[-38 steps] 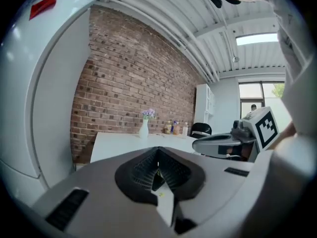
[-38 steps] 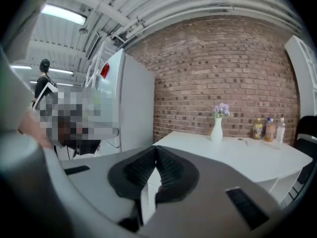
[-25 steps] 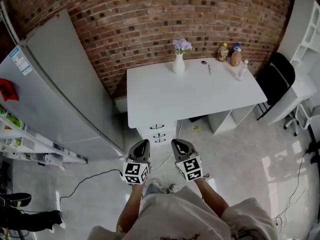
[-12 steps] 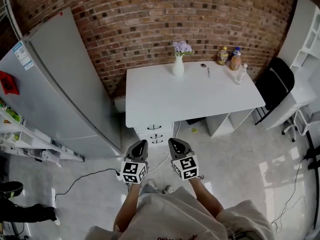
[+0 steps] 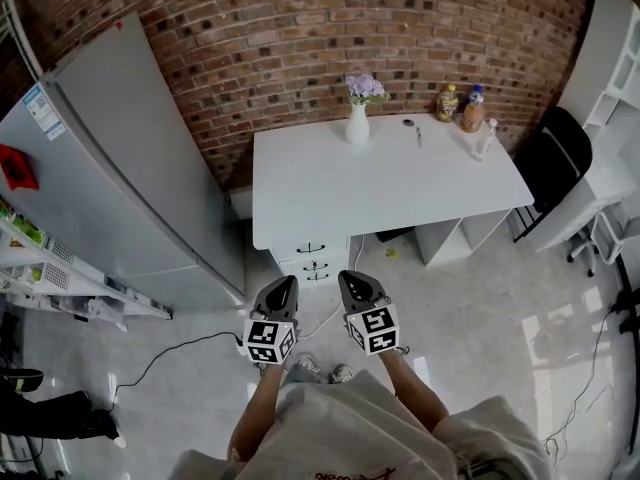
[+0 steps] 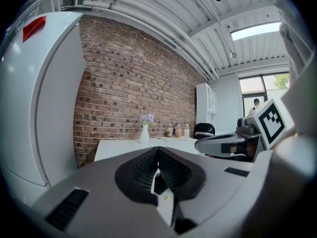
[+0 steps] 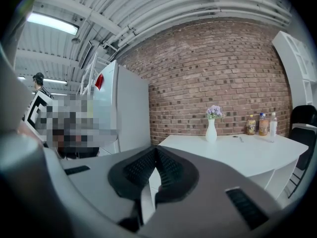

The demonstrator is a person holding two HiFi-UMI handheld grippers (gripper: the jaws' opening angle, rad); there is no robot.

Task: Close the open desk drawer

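Observation:
The white desk (image 5: 400, 183) stands against the brick wall. Its drawer unit (image 5: 313, 261) sits under the left end, and three drawer fronts with dark handles show below the desk's front edge. I cannot tell from here which drawer stands out. My left gripper (image 5: 284, 283) and right gripper (image 5: 349, 278) hang side by side above the floor, short of the drawers and apart from them. Both are shut with nothing between the jaws. The left gripper (image 6: 157, 155) points over the desk (image 6: 148, 145), and the right gripper (image 7: 156, 152) points at the desk (image 7: 233, 155) too.
A tall grey fridge (image 5: 130, 168) stands left of the desk, with a shelf rack (image 5: 60, 288) beside it. A vase of flowers (image 5: 357, 123), bottles (image 5: 458, 108) and small items sit on the desk. A black chair (image 5: 550, 158) is at the right. A cable (image 5: 170, 356) runs across the floor.
The head view has shifted slightly. Both grippers keep their places side by side before the drawers, still shut; the right one has rolled a touch.

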